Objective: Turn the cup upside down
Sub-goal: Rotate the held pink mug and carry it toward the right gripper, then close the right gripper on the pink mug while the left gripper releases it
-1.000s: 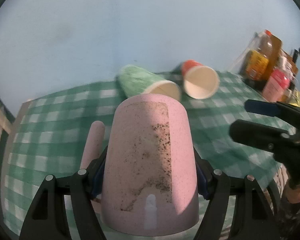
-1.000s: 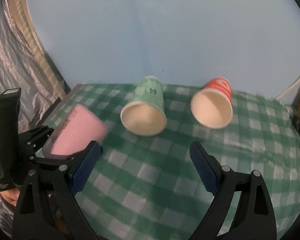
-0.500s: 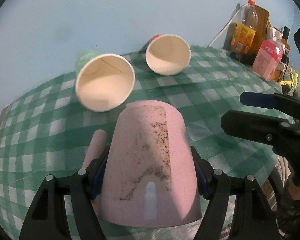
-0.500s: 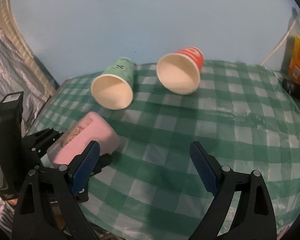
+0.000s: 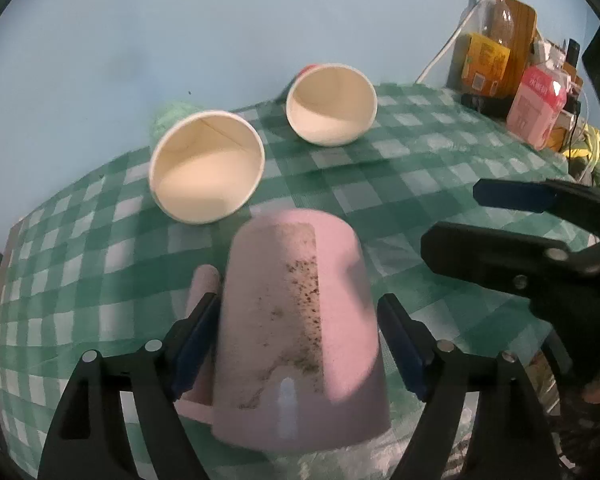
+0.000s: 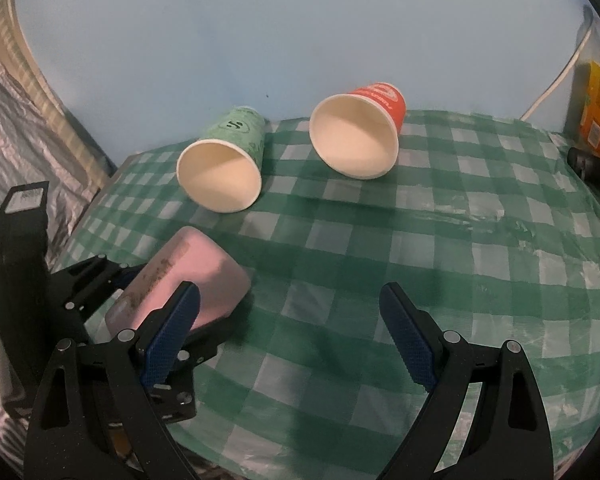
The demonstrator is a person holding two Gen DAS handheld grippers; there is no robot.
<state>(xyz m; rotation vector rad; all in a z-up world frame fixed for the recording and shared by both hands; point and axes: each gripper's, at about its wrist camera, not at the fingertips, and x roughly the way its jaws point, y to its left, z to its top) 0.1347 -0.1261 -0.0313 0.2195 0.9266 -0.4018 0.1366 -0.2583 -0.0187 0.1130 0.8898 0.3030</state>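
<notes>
My left gripper (image 5: 300,332) is shut on a pink mug (image 5: 300,320), its base pointing forward and down toward the green checked tablecloth (image 5: 420,184); its handle (image 5: 202,288) is on the left. In the right wrist view the pink mug (image 6: 196,268) is tilted, low over the cloth, held by the left gripper. My right gripper (image 6: 290,336) is open and empty, above the cloth to the right of the mug.
A green paper cup (image 6: 224,168) and a red paper cup (image 6: 360,136) lie on their sides at the back, mouths toward me. Bottles and a pink carton (image 5: 536,108) stand at the far right. The table's left edge (image 6: 100,200) is close to the mug.
The left gripper has lowered and tipped down with the pink mug, which is now close to the cloth. Both views pitched down; the paper cups show more of their mouths.
</notes>
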